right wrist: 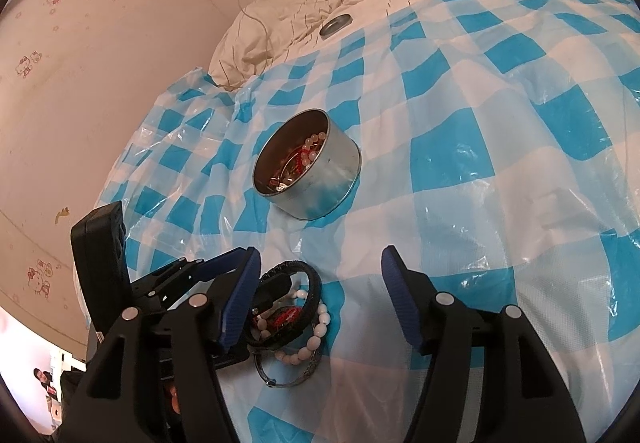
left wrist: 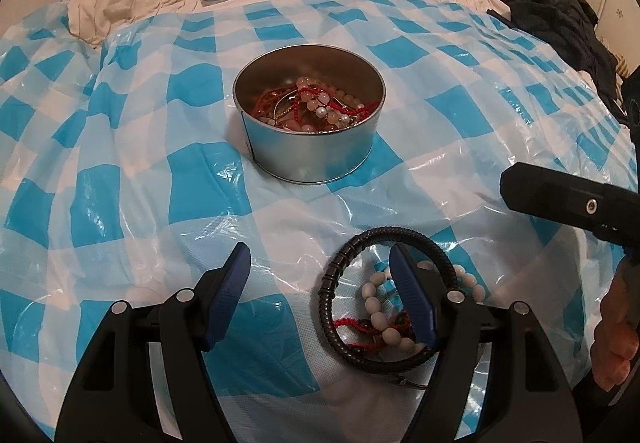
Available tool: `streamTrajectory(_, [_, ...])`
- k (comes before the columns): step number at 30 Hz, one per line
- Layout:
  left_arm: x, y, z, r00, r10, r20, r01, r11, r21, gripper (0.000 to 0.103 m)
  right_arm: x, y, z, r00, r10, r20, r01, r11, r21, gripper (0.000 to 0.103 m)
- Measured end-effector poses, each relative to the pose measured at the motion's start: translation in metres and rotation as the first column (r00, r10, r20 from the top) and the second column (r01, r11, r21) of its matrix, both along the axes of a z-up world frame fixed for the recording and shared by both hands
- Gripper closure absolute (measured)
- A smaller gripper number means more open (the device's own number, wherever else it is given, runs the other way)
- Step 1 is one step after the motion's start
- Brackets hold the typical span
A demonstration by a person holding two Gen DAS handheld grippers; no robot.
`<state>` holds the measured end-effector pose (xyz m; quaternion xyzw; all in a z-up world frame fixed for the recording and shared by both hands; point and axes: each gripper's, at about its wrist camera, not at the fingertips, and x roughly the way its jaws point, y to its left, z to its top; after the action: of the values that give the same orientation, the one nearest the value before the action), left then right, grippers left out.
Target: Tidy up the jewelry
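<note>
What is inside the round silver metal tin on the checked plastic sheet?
The round silver metal tin holds a tangle of pale bead bracelets and red cord strands. Whatever lies beneath that tangle is covered.

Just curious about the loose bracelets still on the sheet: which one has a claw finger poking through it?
The black braided bracelet; the left claw has one finger inside its ring, unlike the white bead bracelet.
</note>
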<state>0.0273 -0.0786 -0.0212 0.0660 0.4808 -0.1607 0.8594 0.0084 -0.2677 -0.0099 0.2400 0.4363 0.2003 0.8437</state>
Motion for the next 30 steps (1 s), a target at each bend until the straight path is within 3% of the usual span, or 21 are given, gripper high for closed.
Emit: streamTrajectory(30, [-0.0024,-0.0096,-0.0051,1.0,-0.018,0.01,0.017,0.998,0.057,0.033,-0.0016,0.0068,-0.0037,1.0,0.021,-0.009,-0.021,1.0,-0.008,0.042])
